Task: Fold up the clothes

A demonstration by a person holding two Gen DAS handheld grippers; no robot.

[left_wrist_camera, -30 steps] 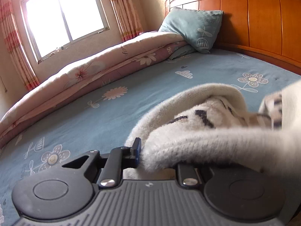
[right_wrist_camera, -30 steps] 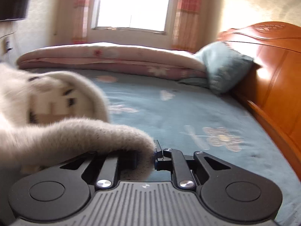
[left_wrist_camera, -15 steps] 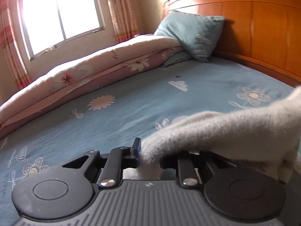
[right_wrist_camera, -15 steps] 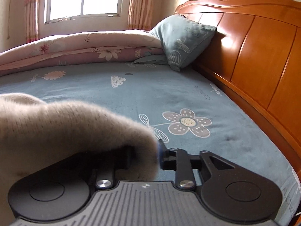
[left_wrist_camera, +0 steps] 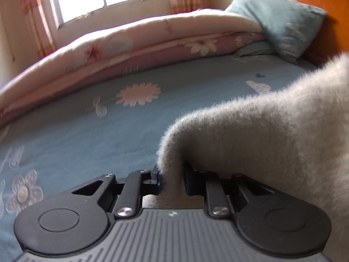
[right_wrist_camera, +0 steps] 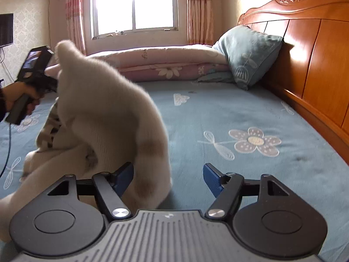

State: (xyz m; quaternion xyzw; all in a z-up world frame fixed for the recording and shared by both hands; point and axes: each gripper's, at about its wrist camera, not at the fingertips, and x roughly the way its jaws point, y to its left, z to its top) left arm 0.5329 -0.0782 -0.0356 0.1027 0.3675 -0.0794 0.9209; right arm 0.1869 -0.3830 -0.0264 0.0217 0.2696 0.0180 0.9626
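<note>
A fluffy cream-white sweater (right_wrist_camera: 104, 118) hangs in a loose heap over the blue flower-print bed sheet (right_wrist_camera: 218, 113), gripped at one edge by the nearly closed left tool (left_wrist_camera: 171, 180). The right tool (right_wrist_camera: 168, 180), its jaws having just been opening, stands wide and holds nothing, with cloth beside its left finger. No neat fold shows; most of the folding appears to remain.

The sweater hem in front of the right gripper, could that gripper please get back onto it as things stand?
Probably yes. The right gripper has just been opening, and its jaws now stand wide with a fold of the sweater hanging beside the left pad; nothing else lies there on the sheet.
</note>
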